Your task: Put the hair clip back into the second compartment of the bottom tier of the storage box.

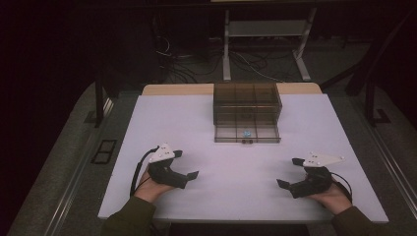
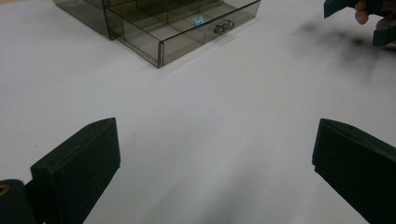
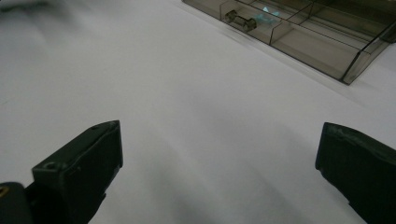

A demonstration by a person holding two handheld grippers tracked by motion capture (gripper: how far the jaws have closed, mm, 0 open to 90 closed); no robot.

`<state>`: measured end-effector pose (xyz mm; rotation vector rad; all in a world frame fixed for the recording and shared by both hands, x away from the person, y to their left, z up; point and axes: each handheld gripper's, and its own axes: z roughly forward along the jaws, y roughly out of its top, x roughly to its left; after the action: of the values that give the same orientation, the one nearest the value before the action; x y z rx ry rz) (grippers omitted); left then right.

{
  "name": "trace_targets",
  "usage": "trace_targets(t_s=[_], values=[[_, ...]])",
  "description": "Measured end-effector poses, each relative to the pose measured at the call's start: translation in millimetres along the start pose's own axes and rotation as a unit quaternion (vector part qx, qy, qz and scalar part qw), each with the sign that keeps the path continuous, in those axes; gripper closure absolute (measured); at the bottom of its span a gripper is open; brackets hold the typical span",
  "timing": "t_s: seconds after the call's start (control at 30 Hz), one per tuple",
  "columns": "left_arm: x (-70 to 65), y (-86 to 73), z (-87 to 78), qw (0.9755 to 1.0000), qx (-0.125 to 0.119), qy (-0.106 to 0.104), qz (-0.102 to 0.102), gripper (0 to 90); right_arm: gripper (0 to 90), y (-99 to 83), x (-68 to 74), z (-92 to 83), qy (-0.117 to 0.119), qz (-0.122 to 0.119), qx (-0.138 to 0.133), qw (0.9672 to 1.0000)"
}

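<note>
A smoky see-through drawer box (image 1: pixel 247 105) stands at the middle back of the white table (image 1: pixel 236 167). Its bottom drawer is pulled out a little and has a small metal knob (image 1: pixel 247 141) (image 2: pixel 224 26) (image 3: pixel 240 21). A small light-blue object (image 1: pixel 247 132) (image 2: pixel 199 20) (image 3: pixel 266 14) lies in the drawer's front middle compartment. My left gripper (image 1: pixel 186 164) (image 2: pixel 215 140) rests near the front left, open, with nothing between its jaws. My right gripper (image 1: pixel 288 172) (image 3: pixel 219 140) rests at the front right, also open and holding nothing. Both point inward, toward the box.
The drawer is divided into several compartments (image 2: pixel 154 28). In the left gripper view, the other hand with its gripper (image 2: pixel 373 18) is at the top right. Beyond the table's far edge lie a desk frame (image 1: pixel 265 44) and cables (image 1: pixel 177 64) on the floor.
</note>
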<state>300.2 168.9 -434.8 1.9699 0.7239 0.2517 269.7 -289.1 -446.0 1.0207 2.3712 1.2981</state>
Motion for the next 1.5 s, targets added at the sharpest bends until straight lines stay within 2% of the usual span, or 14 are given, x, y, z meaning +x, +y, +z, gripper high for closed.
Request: trace_targets(t_s=[0.2, 0.77, 1.5], values=[[-1.3, -4.3, -2.3, 1.0000, 0.003, 0.002, -0.007, 0.0, 0.2, -0.1, -0.1, -0.3, 0.000, -0.001, -0.001, 1.0000], [-3.8, -14.1, -6.7, 0.9998, 0.012, 0.008, -0.013, 0.0, 0.2, -0.2, 0.9, 0.3, -0.003, -0.002, 0.002, 1.0000], [-5.1, -14.5, -4.8, 0.9997, 0.022, 0.006, -0.005, 0.0, 0.2, -0.4, 1.4, 0.9, -0.004, -0.002, 0.006, 1.0000]])
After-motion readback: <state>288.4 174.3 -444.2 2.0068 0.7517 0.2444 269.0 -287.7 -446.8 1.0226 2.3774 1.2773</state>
